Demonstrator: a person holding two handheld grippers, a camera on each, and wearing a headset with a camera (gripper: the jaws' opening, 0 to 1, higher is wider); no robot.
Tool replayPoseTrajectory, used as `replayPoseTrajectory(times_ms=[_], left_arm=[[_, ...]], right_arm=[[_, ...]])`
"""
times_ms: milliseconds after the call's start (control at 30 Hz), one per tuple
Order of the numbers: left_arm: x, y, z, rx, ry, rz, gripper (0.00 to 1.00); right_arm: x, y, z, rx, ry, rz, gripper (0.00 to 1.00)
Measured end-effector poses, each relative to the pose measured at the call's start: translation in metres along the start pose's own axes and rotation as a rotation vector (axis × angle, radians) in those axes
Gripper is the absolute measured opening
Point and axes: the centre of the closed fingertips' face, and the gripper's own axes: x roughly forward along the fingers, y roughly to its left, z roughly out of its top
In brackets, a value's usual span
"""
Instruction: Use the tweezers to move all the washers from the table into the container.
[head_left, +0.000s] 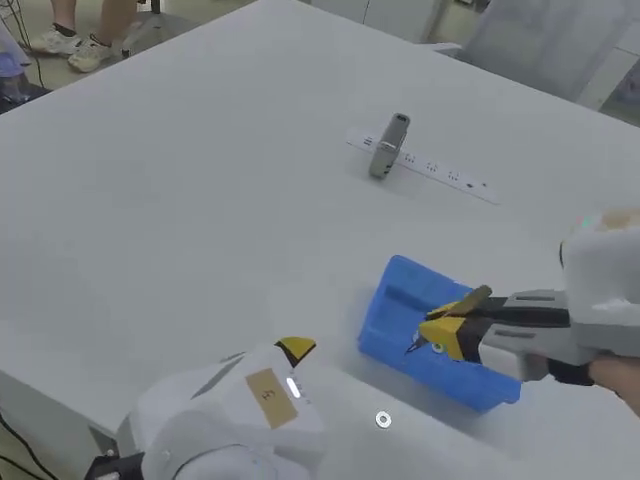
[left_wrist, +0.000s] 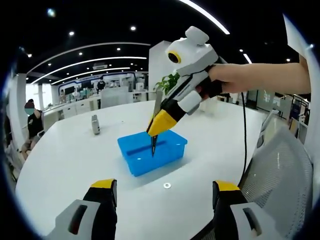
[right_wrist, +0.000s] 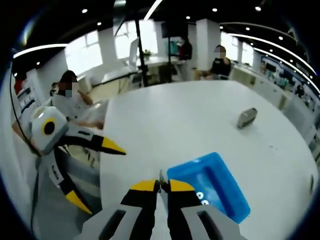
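Blue container (head_left: 405, 280) on the white worktop (head_left: 200, 200), tweezers (left_wrist: 153, 142) held over it.
Pinched tight on the tweezers, the right hand-held gripper (right_wrist: 160, 189) points their tips down into the container; whether the tips carry anything cannot be told. The left hand-held gripper (right_wrist: 104, 178) hangs near the worktop's edge with its jaws spread wide, holding nothing. One washer (head_left: 383, 420) lies flat on the worktop near the container, on the person's side.

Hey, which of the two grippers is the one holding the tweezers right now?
The right gripper, poised over the blue container, its jaws shut on the tweezers. The left gripper is open and holds nothing.
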Motion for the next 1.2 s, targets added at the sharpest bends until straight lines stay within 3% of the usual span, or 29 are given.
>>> replayPoseTrajectory(times_ms=[200, 467, 933, 1200], left_arm=[[0.000, 0.002, -0.001, -0.007, 0.003, 0.007, 0.79], [0.000, 0.002, -0.002, -0.010, 0.007, 0.006, 0.79], [0.000, 0.002, -0.002, -0.008, 0.008, 0.005, 0.79], [0.000, 0.002, -0.002, -0.008, 0.008, 0.007, 0.78]], right_arm=[[0.017, 0.015, -0.022, 0.044, 0.041, 0.053, 0.04], [0.027, 0.026, -0.044, 0.067, 0.089, 0.073, 0.04], [0.033, 0.027, -0.050, 0.077, 0.098, 0.078, 0.04], [0.035, 0.033, -0.055, 0.040, 0.103, 0.067, 0.04]])
